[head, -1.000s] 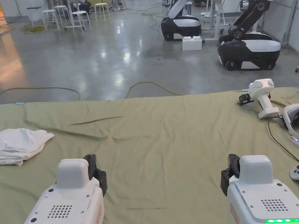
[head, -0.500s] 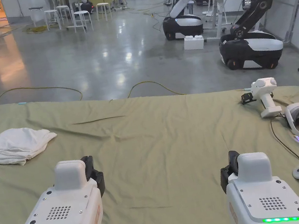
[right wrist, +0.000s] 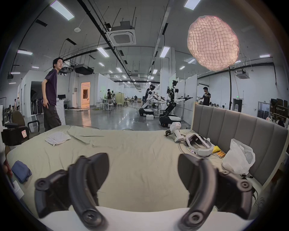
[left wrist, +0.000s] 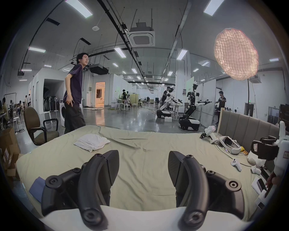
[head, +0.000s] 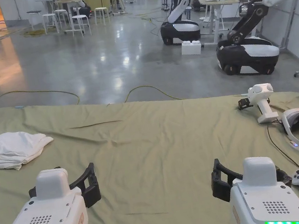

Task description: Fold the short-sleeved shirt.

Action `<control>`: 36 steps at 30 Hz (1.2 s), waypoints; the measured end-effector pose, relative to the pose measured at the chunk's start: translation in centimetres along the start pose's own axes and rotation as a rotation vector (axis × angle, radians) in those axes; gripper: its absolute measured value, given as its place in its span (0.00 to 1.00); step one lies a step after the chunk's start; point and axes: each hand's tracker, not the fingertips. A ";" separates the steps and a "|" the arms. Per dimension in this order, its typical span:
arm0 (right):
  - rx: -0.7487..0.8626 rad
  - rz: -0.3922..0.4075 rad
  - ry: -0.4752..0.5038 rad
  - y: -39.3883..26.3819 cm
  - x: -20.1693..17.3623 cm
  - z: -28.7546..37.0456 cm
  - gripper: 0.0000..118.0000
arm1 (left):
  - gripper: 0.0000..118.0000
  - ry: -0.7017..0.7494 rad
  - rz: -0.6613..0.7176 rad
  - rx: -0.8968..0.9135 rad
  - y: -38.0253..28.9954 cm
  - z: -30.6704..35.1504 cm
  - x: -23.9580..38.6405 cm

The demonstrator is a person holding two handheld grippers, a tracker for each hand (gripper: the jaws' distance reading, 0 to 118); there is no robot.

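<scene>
Hovering over the bed sheet (head: 158, 145), both grippers gape empty, left gripper (left wrist: 143, 165), right gripper (right wrist: 143, 168).

Spread tongs (left wrist: 143, 168) above green sheet (left wrist: 145, 157)

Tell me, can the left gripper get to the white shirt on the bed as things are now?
Probably yes. The left gripper is open and holds nothing, and the white shirt lies ahead to its left with bare sheet between them.

head view looks down across the bed (head: 158, 145); both gripper views sit low, facing the same bed and hall.
</scene>
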 end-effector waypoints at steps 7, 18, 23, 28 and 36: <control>0.001 -0.013 0.017 0.0 0.5 -0.1 0.86 | 0.65 -0.011 0.003 0.001 -0.1 -0.4 -0.4; 0.042 0.030 0.012 0.4 -0.3 -0.1 0.86 | 0.65 0.000 -0.004 0.014 0.8 -0.4 0.1; 0.036 0.001 -0.024 0.7 -0.6 -0.5 0.86 | 0.65 0.009 -0.022 -0.015 0.7 -0.7 0.3; -0.035 -0.132 0.044 1.4 0.3 -1.1 0.86 | 0.65 -0.012 -0.040 -0.001 0.2 -0.2 0.2; -0.062 -0.159 0.017 2.4 0.0 -1.4 0.86 | 0.65 0.003 -0.008 0.012 0.2 -0.4 0.3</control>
